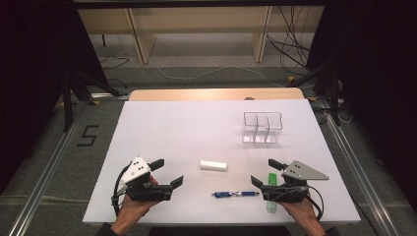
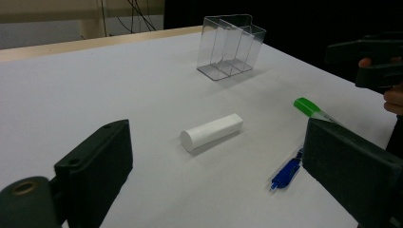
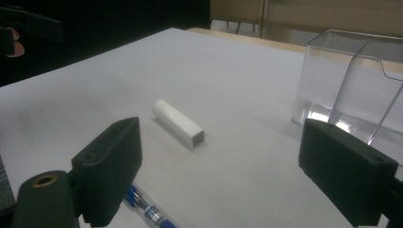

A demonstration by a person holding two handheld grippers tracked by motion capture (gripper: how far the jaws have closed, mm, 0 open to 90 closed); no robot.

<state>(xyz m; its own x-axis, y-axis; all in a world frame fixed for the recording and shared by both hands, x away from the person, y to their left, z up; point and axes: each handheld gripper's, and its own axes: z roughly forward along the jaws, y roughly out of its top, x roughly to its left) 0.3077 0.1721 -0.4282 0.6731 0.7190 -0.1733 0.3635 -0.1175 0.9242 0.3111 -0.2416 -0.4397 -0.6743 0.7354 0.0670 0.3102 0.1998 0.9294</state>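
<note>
High view shows green marker (image 1: 271, 192) under your right tongs (image 1: 264, 173); both tongs, left tongs (image 1: 166, 172) included, gape empty, low over counter (image 1: 187, 128).

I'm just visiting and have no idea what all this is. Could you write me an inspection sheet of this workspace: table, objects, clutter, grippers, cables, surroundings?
Surface: white table top, with a wooden edge at its far side.
Job's things: clear divided organizer standing upright far right; white stick lying in the middle; blue pen lying near the front; green marker partly under the right gripper.
Clutter: nothing seen.
Grippers: left gripper and right gripper, both hand-held, open and holding nothing.
Cables: one trails from each gripper; more lie on the floor behind.
Surroundings: wooden furniture legs and dark curtains.
</note>
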